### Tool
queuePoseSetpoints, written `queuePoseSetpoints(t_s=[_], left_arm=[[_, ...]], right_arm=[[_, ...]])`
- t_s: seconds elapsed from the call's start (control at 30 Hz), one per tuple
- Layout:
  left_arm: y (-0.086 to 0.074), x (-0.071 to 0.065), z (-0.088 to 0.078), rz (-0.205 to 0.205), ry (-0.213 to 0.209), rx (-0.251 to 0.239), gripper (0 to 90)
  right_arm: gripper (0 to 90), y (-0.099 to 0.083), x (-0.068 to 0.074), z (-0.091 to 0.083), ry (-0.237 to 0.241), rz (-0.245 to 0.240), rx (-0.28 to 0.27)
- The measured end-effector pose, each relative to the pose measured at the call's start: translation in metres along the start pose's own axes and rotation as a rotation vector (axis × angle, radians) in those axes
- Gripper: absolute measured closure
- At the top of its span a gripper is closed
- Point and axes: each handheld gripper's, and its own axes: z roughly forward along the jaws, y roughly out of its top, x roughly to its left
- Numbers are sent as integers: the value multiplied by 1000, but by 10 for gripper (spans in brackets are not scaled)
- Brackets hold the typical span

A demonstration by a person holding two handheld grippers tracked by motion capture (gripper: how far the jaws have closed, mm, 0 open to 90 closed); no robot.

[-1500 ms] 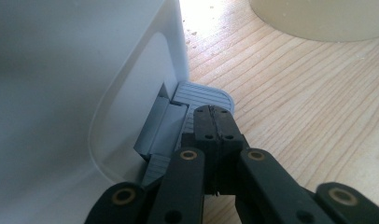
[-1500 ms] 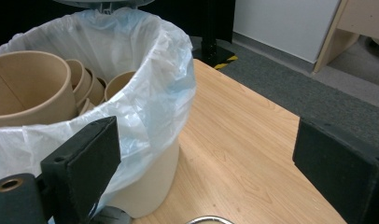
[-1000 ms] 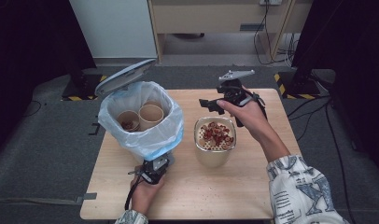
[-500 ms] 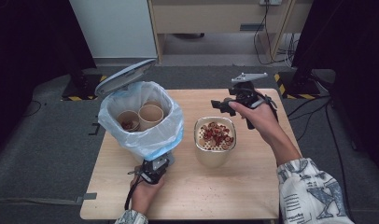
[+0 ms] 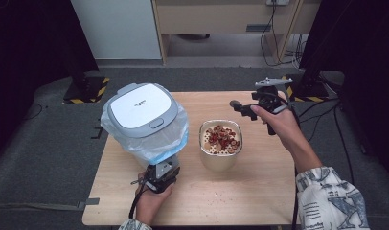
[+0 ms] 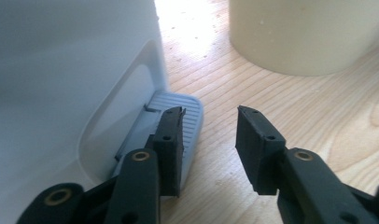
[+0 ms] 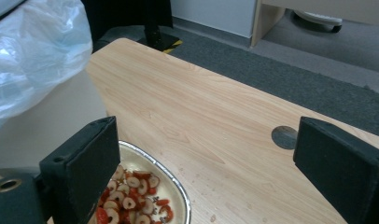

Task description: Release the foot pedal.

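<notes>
Since the earlier frame, the bin lid (image 5: 143,110) has been shut, because the pedal (image 6: 178,126) was let go by the left hand-held gripper (image 6: 208,135), whose jaws have just been opening; the right hand-held gripper (image 5: 240,106) is held wide open with nothing in it.

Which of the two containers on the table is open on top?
The cream tub, right of the bin. Its top is uncovered, showing red and pale ring-shaped bits. The bin, lined with a bluish bag, has its white lid down.

I read this as lab/test room, not a home | small wood table (image 5: 259,191) alone on grey carpet (image 5: 49,158) mid-frame | black curtains (image 5: 34,43) upper left & right | hazard-striped stand feet (image 5: 87,91) by table's far corners | cables (image 5: 274,28) hanging top right | plain desk (image 5: 221,19) top center
</notes>
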Motion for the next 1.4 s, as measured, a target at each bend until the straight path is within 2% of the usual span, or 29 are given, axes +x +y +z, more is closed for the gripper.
queuePoseSetpoints(t_s=[0.13, 0.33, 0.6, 0.77, 0.9, 1.4], left_arm=[[1, -1, -3, 3, -12, -10, 541], [2, -1, -2, -20, -38, -11, 465], [3, -1, -1, -21, -105, -10, 365], [4, -2, -1, -29, -143, -19, 345], [4, -3, 0, -18, -157, -8, 339], [4, -5, 3, -6, -174, 10, 322]], right_arm=[[67, -2, -3, -2, -10, 6, -3], [59, -5, -8, -4, -45, 25, -15], [53, -11, -16, -8, -80, 40, -28], [53, -16, -22, -12, -91, 52, -31], [53, -20, -26, -16, -100, 60, -32], [53, -41, -36, -24, -131, 78, -33]])
